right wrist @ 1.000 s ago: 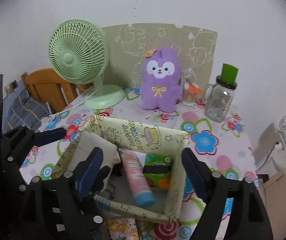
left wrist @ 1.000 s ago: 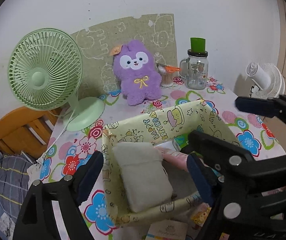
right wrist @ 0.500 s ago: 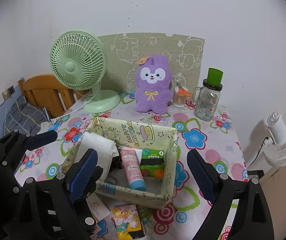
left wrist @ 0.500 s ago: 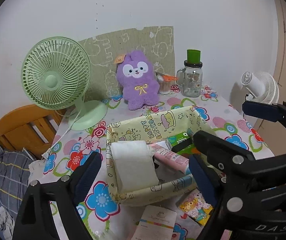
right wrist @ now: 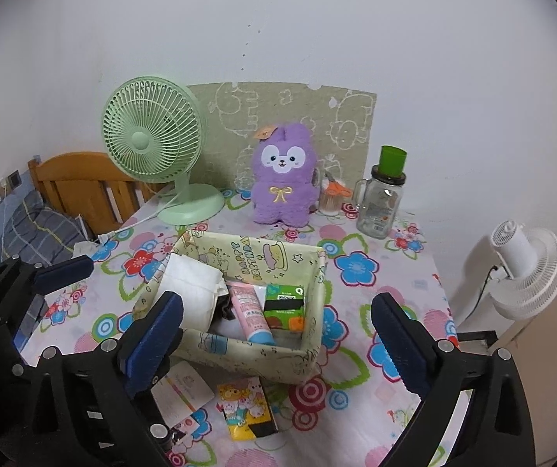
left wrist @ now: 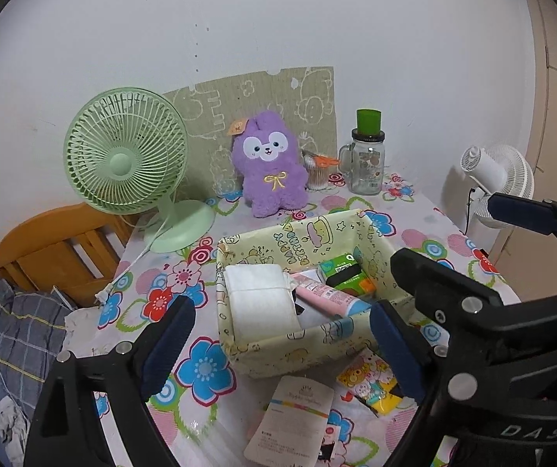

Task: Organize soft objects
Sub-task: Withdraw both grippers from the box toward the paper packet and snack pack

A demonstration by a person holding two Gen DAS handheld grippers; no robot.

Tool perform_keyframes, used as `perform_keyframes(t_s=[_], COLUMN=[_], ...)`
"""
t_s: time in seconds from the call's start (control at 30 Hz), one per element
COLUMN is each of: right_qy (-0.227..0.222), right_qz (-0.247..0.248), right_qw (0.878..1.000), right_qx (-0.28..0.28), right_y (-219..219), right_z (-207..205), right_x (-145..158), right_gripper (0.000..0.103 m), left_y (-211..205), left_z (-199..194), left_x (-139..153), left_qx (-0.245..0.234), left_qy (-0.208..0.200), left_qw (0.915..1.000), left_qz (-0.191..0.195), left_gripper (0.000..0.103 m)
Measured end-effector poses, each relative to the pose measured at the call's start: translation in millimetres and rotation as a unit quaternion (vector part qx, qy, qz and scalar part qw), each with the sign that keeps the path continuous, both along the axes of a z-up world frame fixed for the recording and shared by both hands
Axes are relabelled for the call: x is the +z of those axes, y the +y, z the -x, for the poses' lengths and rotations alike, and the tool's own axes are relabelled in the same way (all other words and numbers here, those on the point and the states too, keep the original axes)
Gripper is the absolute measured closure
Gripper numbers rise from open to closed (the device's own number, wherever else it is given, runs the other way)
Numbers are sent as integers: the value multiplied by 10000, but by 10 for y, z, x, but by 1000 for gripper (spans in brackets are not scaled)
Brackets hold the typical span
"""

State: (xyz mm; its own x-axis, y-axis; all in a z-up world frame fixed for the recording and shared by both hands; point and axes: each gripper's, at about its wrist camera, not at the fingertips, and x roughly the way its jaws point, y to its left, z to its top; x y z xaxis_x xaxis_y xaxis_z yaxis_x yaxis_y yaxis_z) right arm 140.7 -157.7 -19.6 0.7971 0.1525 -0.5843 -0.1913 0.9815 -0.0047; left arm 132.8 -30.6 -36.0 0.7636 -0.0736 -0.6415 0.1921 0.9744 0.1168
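Even, soft indoor light in both my wrist views, no glare; the white wall (right wrist: 317,39) goes grey toward the frame rim. Shadows are faint: the white fan (right wrist: 527,272) throws a soft one leftward on the wall, off the table's right edge. Heavy fisheye bending with black corners; the centre is sharp, close gripper fingers (left wrist: 169,342) slightly soft.

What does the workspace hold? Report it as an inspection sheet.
Surface: table under a flowered cloth.
Job's things: fabric box holds a folded white cloth, a pink tube and a green packet; purple plush sits upright behind it.
Clutter: white card and yellow packet in front of the box; glass jar.
Grippers: left gripper and right gripper, jaws opening, nothing between.
Cables: green fan cord trails off the table, unplugged.
Surroundings: white fan, wooden chair.
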Motion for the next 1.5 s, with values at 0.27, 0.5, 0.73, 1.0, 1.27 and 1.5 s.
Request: perform_keyframes(t_s=[0.27,0.5,0.73,1.0,1.27,1.5], right_qy=[21,57,-20,-57,-111,-204], right_qz=[-56,-130,-64,-135,-123,-30], right_qw=[10000,9998,9999,9999,9998,9998], right_qx=[-65,-157,-139,-62,-139,-70], right_y=[-21,-51,-5,26,41,111], right_z=[209,369,541,718,839,919], right_x=[45,84,130,144,111,39], right_gripper=[3,2,2,2,2,2], left_y=[16,53,102,202,332,413], left_z=[212,368,523,711,848,901], left_x=[70,129,163,184,153,51], left_qx=[16,72,122,182,256,411], left_qy=[-79,-115,-146,-195,-220,-158], left_qw=[10000,9999,9998,9995,9991,9986], left_qz=[9,46,75,153,256,287], left_gripper=[7,6,4,1,0,0])
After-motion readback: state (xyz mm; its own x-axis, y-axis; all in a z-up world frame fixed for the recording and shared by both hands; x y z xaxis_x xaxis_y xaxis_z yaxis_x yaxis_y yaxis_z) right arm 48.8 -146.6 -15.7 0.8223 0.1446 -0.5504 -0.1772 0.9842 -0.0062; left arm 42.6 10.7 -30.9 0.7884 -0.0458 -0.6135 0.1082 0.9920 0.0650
